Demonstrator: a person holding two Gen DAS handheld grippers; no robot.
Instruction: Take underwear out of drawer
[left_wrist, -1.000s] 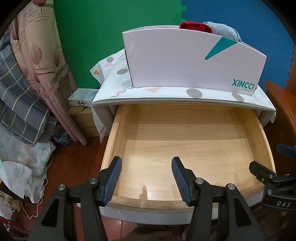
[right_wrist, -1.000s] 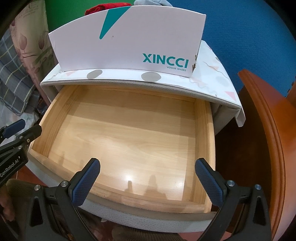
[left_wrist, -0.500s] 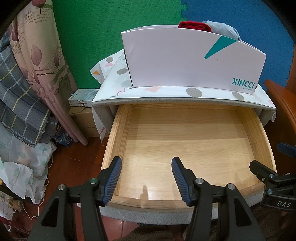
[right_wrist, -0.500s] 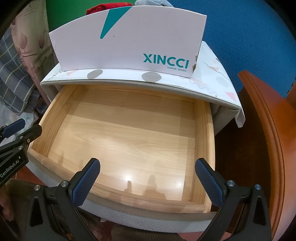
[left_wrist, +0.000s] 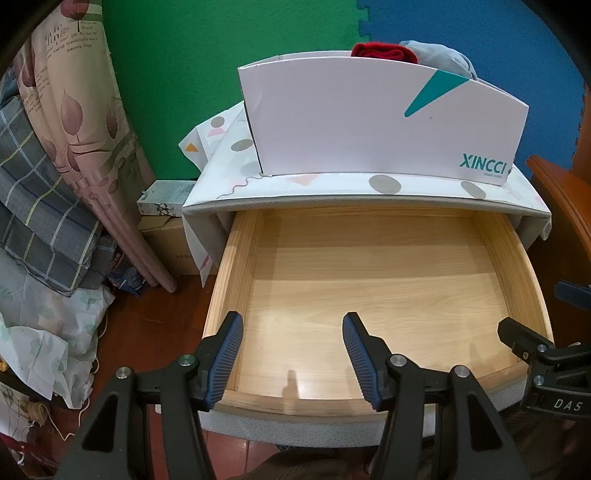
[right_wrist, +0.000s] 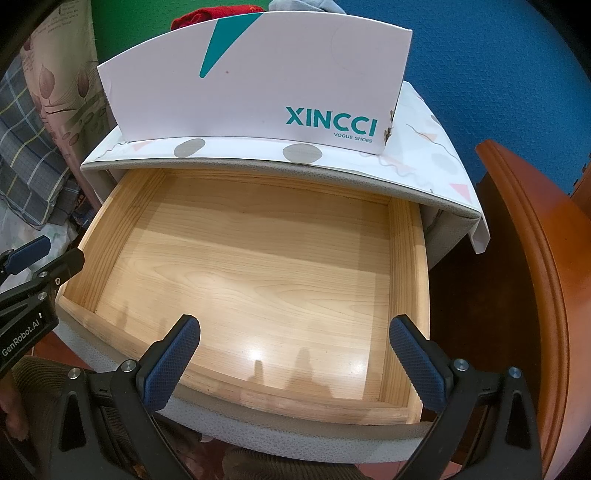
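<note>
Hovering over the front edge of the pulled-out drawer, left gripper part open and right gripper wide, both empty, face only bare boards, while clothes lie beyond, in the box on top.

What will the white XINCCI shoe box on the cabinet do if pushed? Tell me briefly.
The shoe box is thin cardboard with a torn corner, so it probably flexes and weighs little. It stands on smooth patterned paper, so it likely slides rather than tips. The red cloth and grey cloth peeking above its rim add little weight.
</note>
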